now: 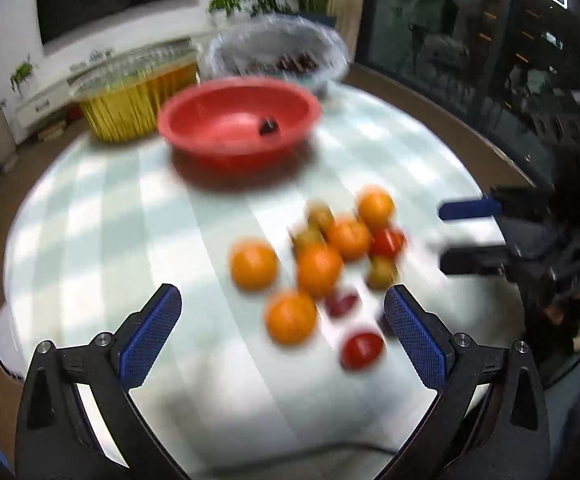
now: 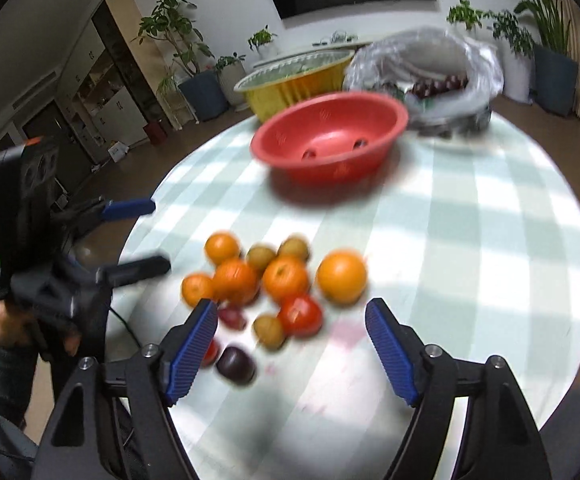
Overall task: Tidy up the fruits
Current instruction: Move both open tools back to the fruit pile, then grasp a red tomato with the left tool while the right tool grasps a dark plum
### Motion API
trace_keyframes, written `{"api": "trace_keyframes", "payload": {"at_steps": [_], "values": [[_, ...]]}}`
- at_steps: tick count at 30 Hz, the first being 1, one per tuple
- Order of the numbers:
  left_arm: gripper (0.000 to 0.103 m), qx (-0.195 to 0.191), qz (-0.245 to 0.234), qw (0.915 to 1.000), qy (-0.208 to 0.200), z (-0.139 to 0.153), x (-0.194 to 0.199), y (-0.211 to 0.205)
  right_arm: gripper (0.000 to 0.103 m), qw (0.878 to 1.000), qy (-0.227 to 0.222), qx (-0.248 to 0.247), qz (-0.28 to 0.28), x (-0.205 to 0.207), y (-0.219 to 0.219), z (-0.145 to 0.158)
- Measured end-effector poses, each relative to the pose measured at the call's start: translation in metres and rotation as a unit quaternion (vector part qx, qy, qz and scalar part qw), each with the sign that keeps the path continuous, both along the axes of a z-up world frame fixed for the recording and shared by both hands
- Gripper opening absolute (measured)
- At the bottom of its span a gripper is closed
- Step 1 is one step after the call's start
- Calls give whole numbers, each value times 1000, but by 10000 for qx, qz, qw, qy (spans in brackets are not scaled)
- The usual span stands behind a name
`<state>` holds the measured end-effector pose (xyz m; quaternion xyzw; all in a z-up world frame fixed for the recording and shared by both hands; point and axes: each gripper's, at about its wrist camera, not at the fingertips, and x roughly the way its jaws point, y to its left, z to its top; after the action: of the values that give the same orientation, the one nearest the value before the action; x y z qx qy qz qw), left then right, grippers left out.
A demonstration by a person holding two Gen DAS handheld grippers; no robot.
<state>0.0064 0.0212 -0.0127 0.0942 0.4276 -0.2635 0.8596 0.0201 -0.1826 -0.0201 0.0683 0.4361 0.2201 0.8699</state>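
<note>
A pile of fruit lies on the round checked table (image 1: 129, 216): several oranges (image 1: 318, 269), red tomatoes (image 1: 362, 350), small green-brown fruits (image 1: 382, 272) and a dark plum (image 2: 235, 364). A red bowl (image 1: 239, 120) stands behind the pile with dark fruit inside. My left gripper (image 1: 281, 316) is open and empty, above the table just before the pile. My right gripper (image 2: 290, 328) is open and empty, over the near side of the pile. Each gripper shows in the other's view: the right gripper (image 1: 470, 236) and the left gripper (image 2: 141, 236).
A yellow fluted container (image 1: 133, 96) and a bowl lined with clear plastic holding dark red fruit (image 1: 285, 56) stand behind the red bowl. Potted plants and cabinets line the room. The table's edge runs close on both sides.
</note>
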Motion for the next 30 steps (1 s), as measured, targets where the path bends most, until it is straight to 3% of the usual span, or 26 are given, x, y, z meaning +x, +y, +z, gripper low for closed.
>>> {"api": "trace_keyframes", "payload": {"at_steps": [6,13,15,20,26,30], "values": [[103,-53,-120,9995,284,-21,-26,-1,79,9995,114,-194,209,-21,19,-12],[101,177,-738,9968,260,-25,-31,-24,77,9990,75,-346,286,-30,30,-15],[86,222,-909,9950,346,-30,-26,-30,73,9991,113,-338,238,-30,27,-15],[77,278,-1061,9931,425,-35,-23,-33,72,9992,148,-327,148,-31,20,-17],[48,239,-1056,9931,443,-30,-18,-27,68,9990,184,-352,211,-32,22,-21],[48,301,-944,9943,384,-27,-21,-25,68,9989,177,-363,219,-32,22,-22]]}}
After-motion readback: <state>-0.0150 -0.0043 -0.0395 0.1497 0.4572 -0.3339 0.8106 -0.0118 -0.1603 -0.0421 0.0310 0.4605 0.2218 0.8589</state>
